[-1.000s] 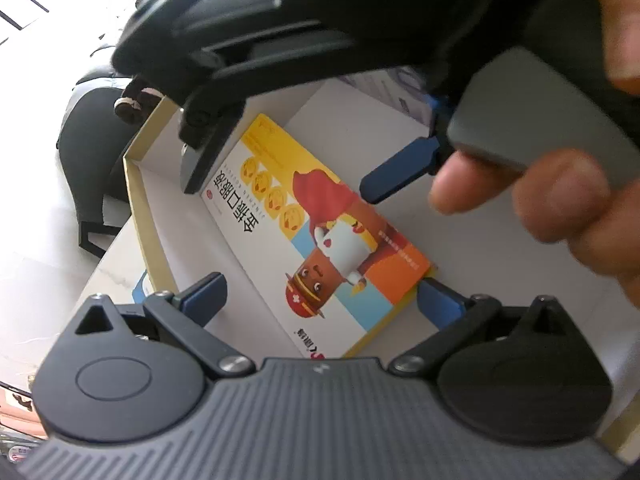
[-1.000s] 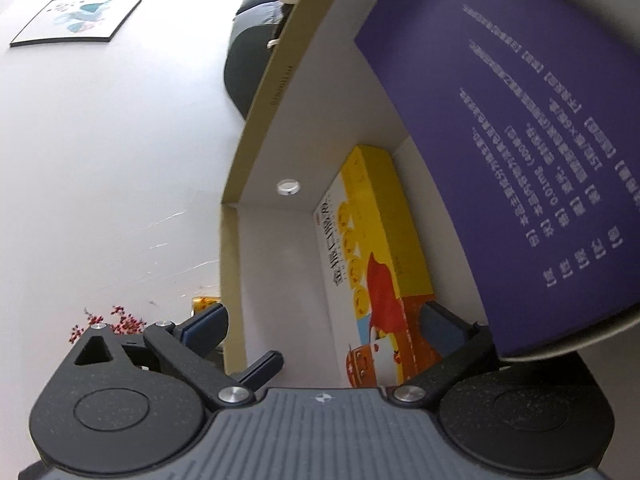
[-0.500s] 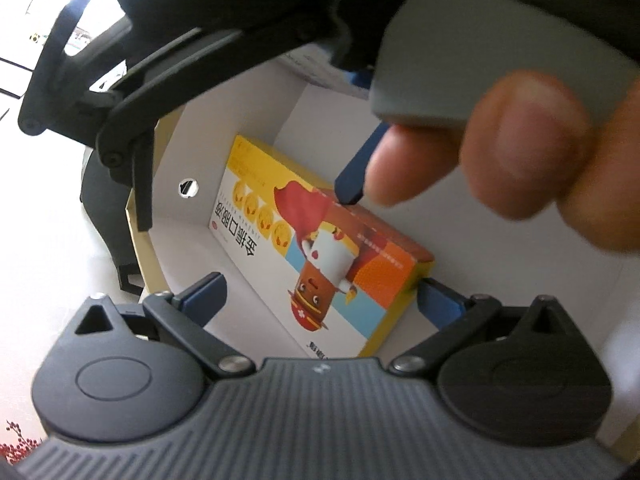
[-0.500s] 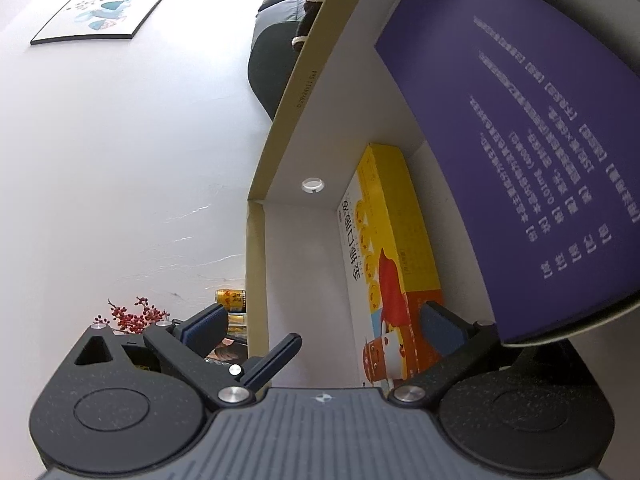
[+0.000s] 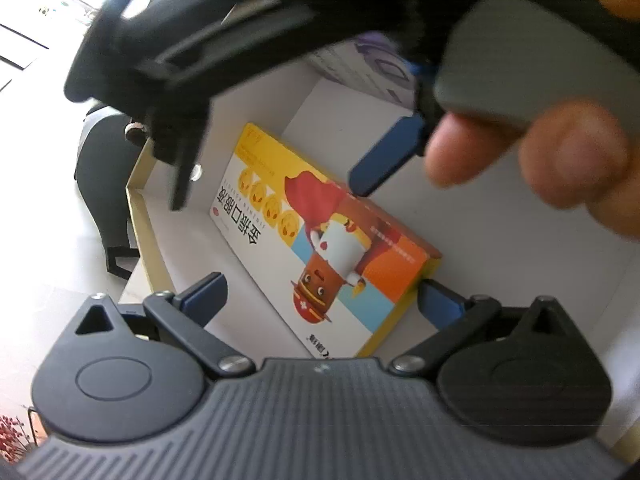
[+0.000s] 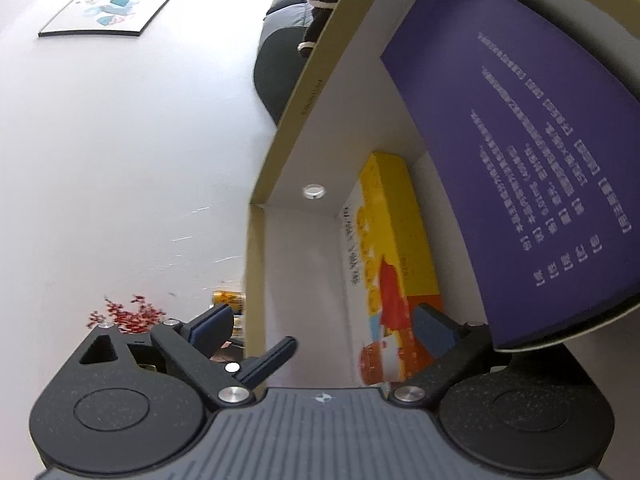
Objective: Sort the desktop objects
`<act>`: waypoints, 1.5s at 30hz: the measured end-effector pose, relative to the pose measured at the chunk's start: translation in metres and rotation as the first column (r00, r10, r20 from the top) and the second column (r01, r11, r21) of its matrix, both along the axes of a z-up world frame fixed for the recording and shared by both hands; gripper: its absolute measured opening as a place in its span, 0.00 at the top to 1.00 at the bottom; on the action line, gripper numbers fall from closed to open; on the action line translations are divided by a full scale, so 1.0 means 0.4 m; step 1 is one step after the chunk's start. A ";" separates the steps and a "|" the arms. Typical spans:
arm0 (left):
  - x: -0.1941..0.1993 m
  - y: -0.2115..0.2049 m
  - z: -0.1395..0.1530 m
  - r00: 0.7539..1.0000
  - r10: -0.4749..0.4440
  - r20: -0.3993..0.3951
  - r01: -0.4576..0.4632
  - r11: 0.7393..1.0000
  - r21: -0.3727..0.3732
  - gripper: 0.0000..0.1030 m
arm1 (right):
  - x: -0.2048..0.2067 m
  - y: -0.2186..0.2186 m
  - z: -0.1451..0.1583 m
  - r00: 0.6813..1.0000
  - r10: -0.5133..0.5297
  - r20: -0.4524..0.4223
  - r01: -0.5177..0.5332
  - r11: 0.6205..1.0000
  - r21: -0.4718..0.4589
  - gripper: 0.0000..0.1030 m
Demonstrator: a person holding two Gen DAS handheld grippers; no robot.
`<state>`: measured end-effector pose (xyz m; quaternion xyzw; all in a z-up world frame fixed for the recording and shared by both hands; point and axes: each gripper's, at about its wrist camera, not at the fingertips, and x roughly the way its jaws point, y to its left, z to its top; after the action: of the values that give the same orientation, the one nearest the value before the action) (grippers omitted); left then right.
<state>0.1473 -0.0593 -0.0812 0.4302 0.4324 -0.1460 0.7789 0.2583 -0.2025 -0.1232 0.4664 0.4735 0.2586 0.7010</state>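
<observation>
Lying flat against the box's (image 5: 138, 216) far wall, the yellow carton (image 5: 320, 240) is already sorted. The left gripper (image 5: 320, 296) hovers over it, jaws wide and empty. The right gripper (image 6: 320, 332), jaws wide but just closing, holds nothing; the purple carton (image 6: 520, 184) leans beside it.

We see a white-lined box (image 5: 500, 256) with tan rims; a yellow-and-orange medicine carton (image 5: 320, 240) lies flat on its floor near one corner, and a purple carton (image 6: 520, 168) sits against a wall beside it
</observation>
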 end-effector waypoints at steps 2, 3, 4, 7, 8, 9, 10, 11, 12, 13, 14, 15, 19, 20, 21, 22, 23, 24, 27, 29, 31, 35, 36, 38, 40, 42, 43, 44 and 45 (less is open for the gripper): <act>-0.005 0.005 0.002 1.000 0.004 0.000 -0.004 1.000 -0.002 0.00 | -0.001 0.004 -0.002 1.000 -0.001 -0.005 0.001 1.000 -0.025 0.07; -0.006 0.009 0.004 1.000 0.007 0.000 -0.007 1.000 -0.005 0.00 | -0.002 0.007 -0.003 1.000 -0.001 -0.008 0.001 0.999 -0.038 0.06; -0.009 0.014 0.006 1.000 0.011 0.000 -0.011 1.000 -0.011 0.00 | -0.002 0.010 -0.004 1.000 -0.002 -0.012 0.001 0.999 -0.051 0.06; -0.016 0.027 0.011 1.000 0.023 -0.001 -0.023 0.999 -0.032 0.00 | -0.001 0.017 -0.008 0.999 -0.009 -0.031 0.006 0.995 -0.102 0.01; -0.018 0.031 0.013 1.000 0.024 -0.001 -0.024 0.999 -0.038 0.00 | 0.001 0.019 -0.010 0.999 -0.015 -0.039 0.010 0.993 -0.122 0.01; -0.021 0.035 0.014 1.000 0.026 -0.001 -0.026 0.999 -0.042 0.00 | 0.003 0.021 -0.012 0.999 -0.018 -0.047 0.011 0.991 -0.132 0.00; -0.024 0.038 0.014 1.000 0.027 -0.001 -0.027 0.999 -0.046 0.00 | 0.006 0.025 -0.015 0.998 -0.016 -0.054 0.009 0.991 -0.131 0.01; -0.026 0.042 0.016 1.000 0.028 -0.001 -0.028 0.998 -0.049 0.00 | 0.009 0.029 -0.018 0.998 -0.013 -0.065 0.004 0.991 -0.130 0.01; -0.028 0.048 0.019 1.000 0.030 0.000 -0.030 0.998 -0.051 0.00 | 0.012 0.035 -0.023 0.997 -0.008 -0.078 -0.002 0.991 -0.131 0.01; -0.030 0.053 0.022 0.999 0.032 0.001 -0.032 0.998 -0.052 0.00 | 0.016 0.041 -0.029 0.996 -0.003 -0.092 -0.009 0.991 -0.130 0.01; -0.031 0.060 0.025 0.999 0.036 0.002 -0.036 0.998 -0.053 0.00 | 0.020 0.049 -0.036 0.994 0.003 -0.106 -0.017 0.991 -0.129 0.02; -0.032 0.067 0.028 0.999 0.039 0.003 -0.039 0.998 -0.053 0.00 | 0.024 0.057 -0.043 0.993 0.010 -0.120 -0.026 0.991 -0.128 0.03; 0.010 0.090 0.027 0.999 0.050 0.011 -0.049 0.995 -0.084 0.00 | 0.023 0.092 -0.061 0.985 0.026 -0.172 -0.039 0.997 -0.073 0.11; -0.003 0.098 0.056 0.999 0.050 0.015 -0.049 0.994 -0.101 0.00 | 0.021 0.092 -0.061 0.985 0.030 -0.167 -0.042 0.997 -0.071 0.14; -0.004 0.120 0.063 0.998 0.053 0.022 -0.050 0.992 -0.119 0.00 | 0.019 0.091 -0.062 0.986 0.034 -0.162 -0.045 0.997 -0.068 0.17; 0.003 0.158 0.059 0.998 0.058 0.028 -0.054 0.989 -0.135 0.00 | 0.017 0.091 -0.062 0.987 0.036 -0.157 -0.047 0.997 -0.067 0.19; 0.008 0.197 0.069 0.998 0.063 0.032 -0.058 0.987 -0.149 0.00 | 0.014 0.090 -0.061 0.988 0.035 -0.151 -0.046 0.997 -0.067 0.22; 0.008 0.222 0.076 0.997 0.066 0.029 -0.060 0.985 -0.164 0.00 | 0.010 0.090 -0.060 0.989 0.035 -0.146 -0.045 0.997 -0.066 0.24; 0.073 0.123 0.114 0.998 0.057 -0.012 -0.058 0.975 -0.215 0.00 | 0.002 0.090 -0.045 0.992 0.037 -0.123 -0.048 0.995 -0.087 0.31; 0.046 0.127 0.127 0.998 0.045 -0.036 -0.052 0.969 -0.243 0.00 | -0.002 0.091 -0.034 0.993 0.037 -0.114 -0.049 0.994 -0.103 0.33; 0.038 0.139 0.138 0.998 0.041 -0.051 -0.053 0.962 -0.269 0.00 | -0.004 0.092 -0.023 0.993 0.043 -0.108 -0.057 0.990 -0.125 0.40; 0.024 0.138 0.171 0.996 0.050 -0.077 -0.074 0.934 -0.349 0.00 | -0.010 0.098 0.005 0.994 0.065 -0.083 -0.080 0.978 -0.192 0.58; 0.011 0.140 0.180 0.995 0.051 -0.084 -0.079 0.925 -0.372 0.00 | -0.011 0.101 0.016 0.995 0.073 -0.072 -0.087 0.973 -0.212 0.65; -0.012 0.141 0.195 0.994 0.051 -0.100 -0.089 0.903 -0.420 0.00 | -0.012 0.108 0.036 0.995 0.091 -0.051 -0.101 0.965 -0.244 0.69; -0.018 0.156 0.212 0.992 0.045 -0.118 -0.095 0.878 -0.469 0.00 | -0.011 0.116 0.054 0.993 0.114 -0.032 -0.118 0.960 -0.252 0.72; -0.040 0.171 0.227 0.991 0.046 -0.124 -0.103 0.856 -0.506 0.00 | -0.009 0.134 0.076 0.990 0.142 -0.017 -0.140 0.946 -0.293 0.72; -0.005 0.184 0.233 0.991 0.046 -0.127 -0.107 0.845 -0.524 0.00 | -0.006 0.146 0.084 0.988 0.152 -0.012 -0.148 0.936 -0.320 0.72; 0.049 0.200 0.235 0.990 0.048 -0.131 -0.112 0.835 -0.539 0.00 | -0.002 0.155 0.089 0.987 0.159 -0.008 -0.152 0.928 -0.341 0.72; 0.063 0.211 0.238 0.990 0.054 -0.131 -0.118 0.825 -0.553 0.00 | 0.002 0.164 0.094 0.986 0.164 -0.005 -0.155 0.921 -0.358 0.72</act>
<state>0.1724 0.0252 0.0141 0.1552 0.4318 -0.2543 0.8513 0.2592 -0.1371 -0.0856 0.2881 0.5400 0.2305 0.7565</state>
